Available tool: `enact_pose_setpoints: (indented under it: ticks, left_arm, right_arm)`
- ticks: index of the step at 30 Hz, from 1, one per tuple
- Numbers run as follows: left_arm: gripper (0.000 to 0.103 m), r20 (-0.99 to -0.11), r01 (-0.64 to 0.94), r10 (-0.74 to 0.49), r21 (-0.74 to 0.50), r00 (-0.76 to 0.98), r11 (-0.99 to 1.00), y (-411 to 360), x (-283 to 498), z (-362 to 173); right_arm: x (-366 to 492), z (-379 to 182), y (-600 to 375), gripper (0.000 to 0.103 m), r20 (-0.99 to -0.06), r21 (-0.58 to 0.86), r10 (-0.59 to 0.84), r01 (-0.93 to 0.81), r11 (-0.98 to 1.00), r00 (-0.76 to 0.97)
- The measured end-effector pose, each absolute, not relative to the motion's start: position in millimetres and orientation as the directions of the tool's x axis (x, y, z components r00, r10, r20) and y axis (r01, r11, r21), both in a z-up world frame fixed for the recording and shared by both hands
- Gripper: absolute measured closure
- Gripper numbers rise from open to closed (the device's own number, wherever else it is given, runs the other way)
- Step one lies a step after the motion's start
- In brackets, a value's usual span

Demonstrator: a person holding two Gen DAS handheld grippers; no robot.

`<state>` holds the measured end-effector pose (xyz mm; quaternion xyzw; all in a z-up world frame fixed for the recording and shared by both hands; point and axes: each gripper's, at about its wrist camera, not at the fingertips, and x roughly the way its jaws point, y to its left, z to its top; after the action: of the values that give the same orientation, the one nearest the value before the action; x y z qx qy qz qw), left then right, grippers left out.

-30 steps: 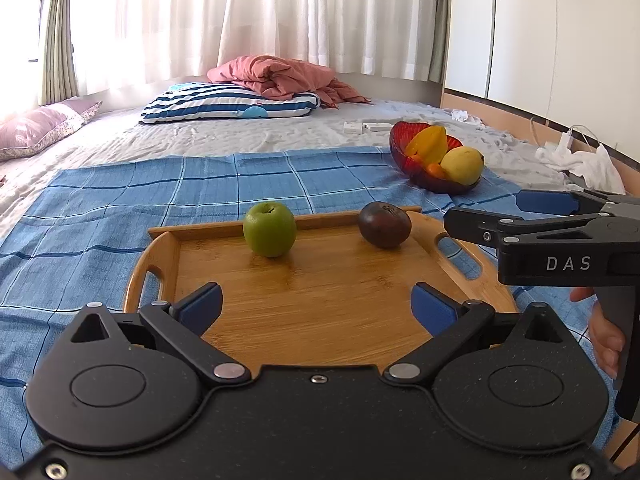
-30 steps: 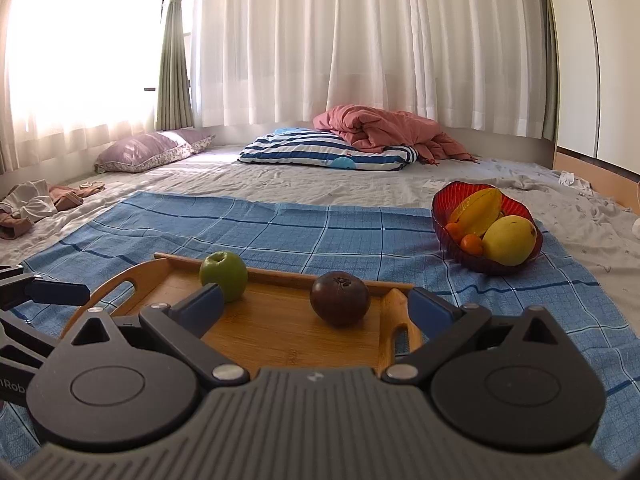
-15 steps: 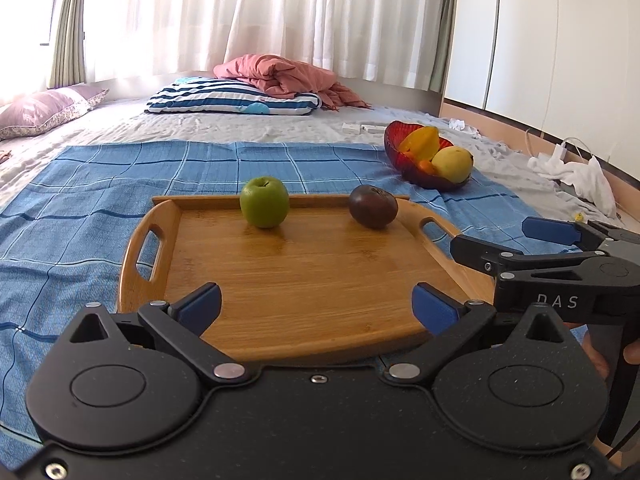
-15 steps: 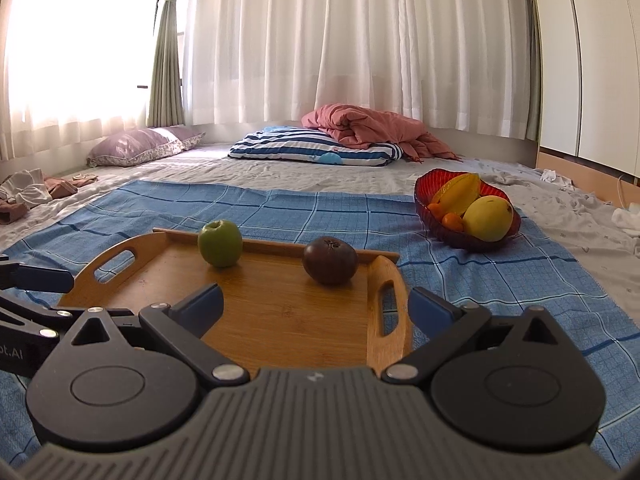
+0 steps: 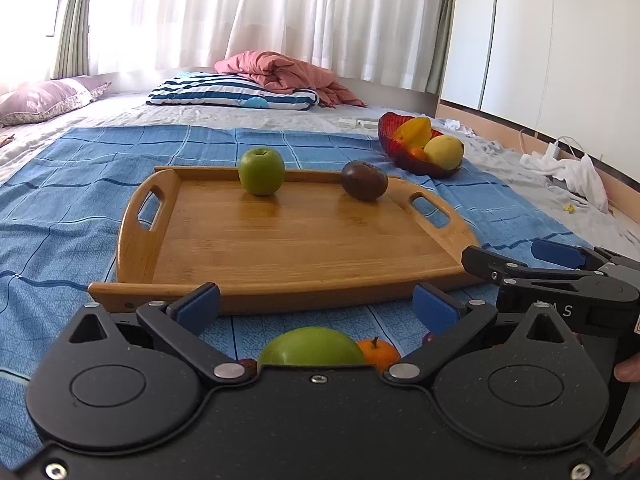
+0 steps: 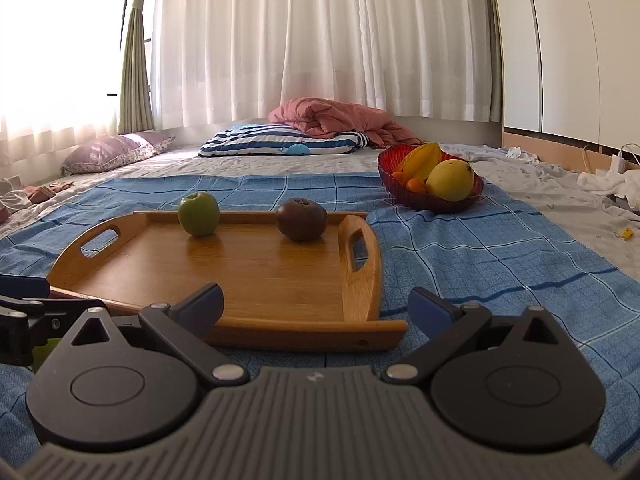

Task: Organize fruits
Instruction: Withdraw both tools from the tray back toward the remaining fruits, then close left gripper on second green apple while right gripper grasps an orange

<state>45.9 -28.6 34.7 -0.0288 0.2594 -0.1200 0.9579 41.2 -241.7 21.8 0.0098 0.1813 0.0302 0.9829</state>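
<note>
Left gripper (image 5: 316, 306) fingers apart, empty, over green fruit (image 5: 310, 348) and small orange (image 5: 378, 353) on the bed, near the tray (image 5: 280, 240). Right gripper (image 6: 316, 306) likewise apart. Fruit probably firm, smooth, roll-prone; grip across widest part.

Home bedroom, striped pillow (image 6: 280, 144), pink quilt (image 6: 336, 118), sheer curtains (image 6: 320, 40), white wardrobe doors (image 6: 568, 40)

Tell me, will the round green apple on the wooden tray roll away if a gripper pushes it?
Probably. The round green apple sits loose on the smooth wooden tray, so a sideways push likely rolls it. The raised rim just behind it should stop it going that way. Its skin looks glossy, maybe slippery.
</note>
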Motion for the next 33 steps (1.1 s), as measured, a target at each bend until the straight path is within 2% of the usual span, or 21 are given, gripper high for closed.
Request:
enact_pose_setpoints:
  ticks: [10, 13, 19, 25, 33]
  left_arm:
    - [0.0, -0.451, 0.192, -0.216, -0.099, 0.866, 0.977, -30.6, 22.4, 21.1]
    - [0.0, -0.449, 0.182, -0.193, -0.069, 0.873, 0.981, -33.8, 16.5, 15.9]
    - [0.002, -0.44, 0.17, -0.178, -0.059, 0.88, 0.984, -35.7, 7.5, 12.6]
    - [0.012, -0.451, 0.153, -0.189, -0.116, 0.872, 0.981, -31.0, 2.8, 15.6]
    - [0.036, -0.465, 0.154, -0.185, -0.105, 0.866, 0.982, -33.7, -0.1, 15.0]
  right_arm:
    - [21.3, 3.7, -234.6, 0.0, -0.355, 0.035, 0.021, -0.009, 0.999, 0.935]
    - [16.2, -2.8, -230.6, 0.005, -0.365, 0.036, 0.012, 0.001, 0.999, 0.931]
    - [7.2, -8.1, -227.7, 0.007, -0.334, 0.044, -0.025, 0.042, 0.998, 0.942]
    - [3.1, -6.8, -230.3, 0.011, -0.307, 0.083, -0.053, 0.082, 0.993, 0.95]
    - [0.1, -8.2, -231.2, 0.012, -0.308, 0.094, -0.06, 0.093, 0.991, 0.95]
